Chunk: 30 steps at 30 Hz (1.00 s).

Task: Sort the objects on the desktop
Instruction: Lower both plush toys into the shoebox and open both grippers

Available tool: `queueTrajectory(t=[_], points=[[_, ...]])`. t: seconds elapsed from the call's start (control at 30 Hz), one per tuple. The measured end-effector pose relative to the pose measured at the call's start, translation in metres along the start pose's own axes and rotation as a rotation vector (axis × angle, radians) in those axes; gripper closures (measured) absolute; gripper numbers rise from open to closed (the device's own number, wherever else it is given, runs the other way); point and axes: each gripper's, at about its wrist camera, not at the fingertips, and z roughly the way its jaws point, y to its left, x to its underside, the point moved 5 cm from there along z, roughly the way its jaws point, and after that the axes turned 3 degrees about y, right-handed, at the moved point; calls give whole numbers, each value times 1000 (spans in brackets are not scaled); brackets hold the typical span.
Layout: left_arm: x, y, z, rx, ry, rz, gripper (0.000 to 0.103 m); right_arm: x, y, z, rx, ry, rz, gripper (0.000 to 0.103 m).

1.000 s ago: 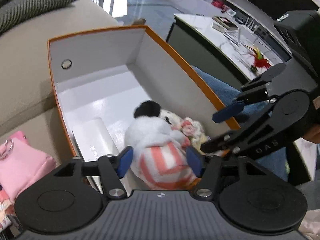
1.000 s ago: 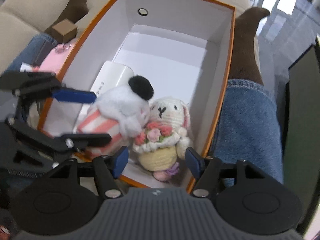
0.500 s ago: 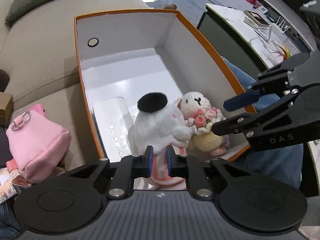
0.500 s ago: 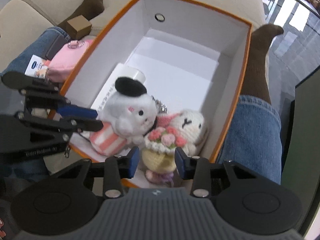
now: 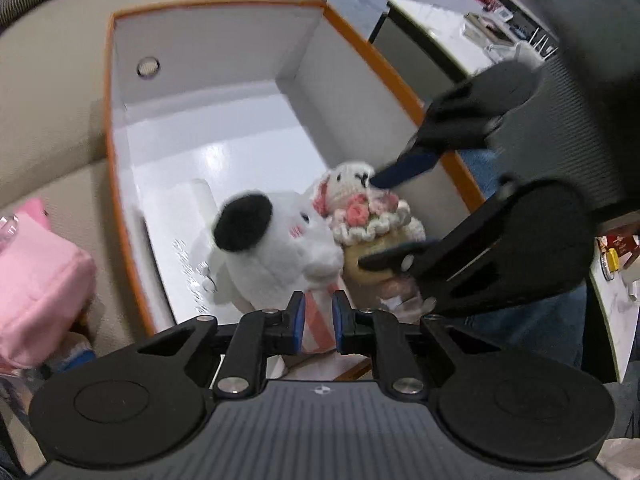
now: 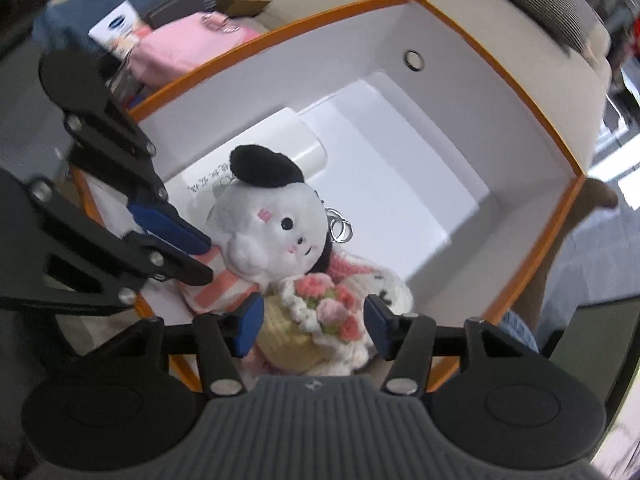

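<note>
Blue-padded left gripper [image 5: 316, 322] pinched narrow on the striped pink-and-white body of the white plush [image 5: 276, 248]. Right gripper [image 6: 311, 326] jaws wide, straddling the crochet bunny [image 6: 320, 320]; contact unclear. Both toys sit pressed together at the near end of the orange-edged box [image 6: 520, 92]. White tube [image 6: 292, 148] lies behind them. Pink pouch [image 5: 36, 280] outside the box, left.

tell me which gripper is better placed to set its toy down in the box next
Left, probably. The left gripper is shut on the white plush, which stands upright in the orange box. The right gripper is open around the crochet bunny, gripping nothing.
</note>
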Motion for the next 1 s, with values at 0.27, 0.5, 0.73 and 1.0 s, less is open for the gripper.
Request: queueTrajectory(t=[0.27, 0.5, 0.73, 1.0], points=[[-18, 11, 3, -34, -65, -33, 83, -5, -8, 14, -87, 64, -25, 58], [-25, 17, 8, -32, -65, -36, 83, 0, -7, 0, -197, 121, -262, 80], [-29, 20, 14, -20, -71, -51, 83, -3, 11, 11, -354, 157, -356, 86], [-26, 20, 13, -16, -84, -43, 83, -18, -1, -12, -329, 77, -299, 63]])
